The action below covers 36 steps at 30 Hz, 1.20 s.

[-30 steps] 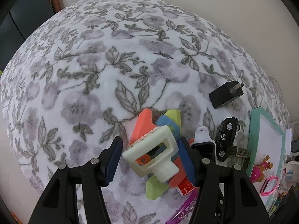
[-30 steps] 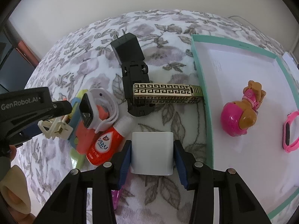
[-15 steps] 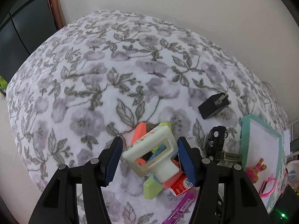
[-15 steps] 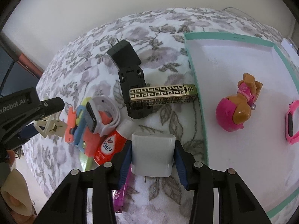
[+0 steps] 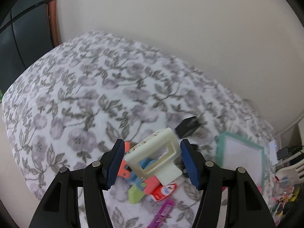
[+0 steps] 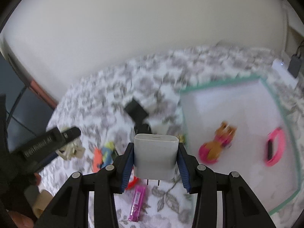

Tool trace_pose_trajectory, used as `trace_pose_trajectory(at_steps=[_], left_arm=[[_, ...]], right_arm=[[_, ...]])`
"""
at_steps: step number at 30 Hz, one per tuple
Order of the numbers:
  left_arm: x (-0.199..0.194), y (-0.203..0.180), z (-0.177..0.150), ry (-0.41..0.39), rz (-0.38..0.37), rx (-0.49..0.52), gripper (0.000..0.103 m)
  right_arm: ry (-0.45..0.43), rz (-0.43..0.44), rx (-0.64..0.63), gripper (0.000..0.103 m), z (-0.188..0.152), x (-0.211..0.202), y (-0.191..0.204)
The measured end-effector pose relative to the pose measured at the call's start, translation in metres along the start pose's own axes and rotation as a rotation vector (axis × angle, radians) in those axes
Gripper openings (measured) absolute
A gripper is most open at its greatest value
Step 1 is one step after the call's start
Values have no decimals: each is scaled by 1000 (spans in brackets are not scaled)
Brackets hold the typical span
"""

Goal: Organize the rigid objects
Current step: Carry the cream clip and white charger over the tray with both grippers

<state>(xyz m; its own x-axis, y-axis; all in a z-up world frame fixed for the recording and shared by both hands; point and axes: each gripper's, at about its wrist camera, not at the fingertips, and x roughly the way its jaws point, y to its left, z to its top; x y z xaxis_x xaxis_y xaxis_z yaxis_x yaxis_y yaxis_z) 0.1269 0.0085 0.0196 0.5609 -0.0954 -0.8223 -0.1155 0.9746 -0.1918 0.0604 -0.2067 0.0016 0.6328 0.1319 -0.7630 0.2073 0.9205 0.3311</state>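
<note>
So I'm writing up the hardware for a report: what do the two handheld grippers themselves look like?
Both look alike: the left gripper and the right gripper each have two black plastic fingers with open, frame-like cut-outs, silver round pins at the joints and ribbed dark blue pads on the inner faces. Seen from the right wrist view, the left gripper's black side carries white lettering, too blurred to read. No cables show.

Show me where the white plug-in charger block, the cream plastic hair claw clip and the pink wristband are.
white plug-in charger block (image 6: pixel 155 155): right wrist view, front face between the pads.
cream plastic hair claw clip (image 5: pixel 152 157): left wrist view, on its frame bar.
pink wristband (image 6: pixel 277 146): right wrist view, outer band, lying in the tray.
</note>
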Motion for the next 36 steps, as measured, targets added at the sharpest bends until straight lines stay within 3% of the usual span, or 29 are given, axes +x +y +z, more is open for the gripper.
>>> trace_pose_trajectory(at_steps=[8, 14, 19, 26, 30, 36], left_arm=[[-30, -52, -13, -67, -99, 126, 62], [-33, -98, -40, -29, -178, 241, 62], [-19, -136, -72, 30, -182, 363, 62], [11, -167, -111, 133, -124, 505, 62], [29, -170, -125, 197, -118, 524, 62], [38, -176, -137, 211, -112, 577, 62]], right_arm=[[-134, -146, 76, 46, 20, -51, -42], [-148, -285, 166, 46, 22, -67, -94], [-114, -374, 267, 46, 13, -69, -139], [22, -448, 356, 46, -11, -43, -180], [82, -481, 368, 46, -23, -26, -188], [165, -501, 391, 46, -41, -7, -199]])
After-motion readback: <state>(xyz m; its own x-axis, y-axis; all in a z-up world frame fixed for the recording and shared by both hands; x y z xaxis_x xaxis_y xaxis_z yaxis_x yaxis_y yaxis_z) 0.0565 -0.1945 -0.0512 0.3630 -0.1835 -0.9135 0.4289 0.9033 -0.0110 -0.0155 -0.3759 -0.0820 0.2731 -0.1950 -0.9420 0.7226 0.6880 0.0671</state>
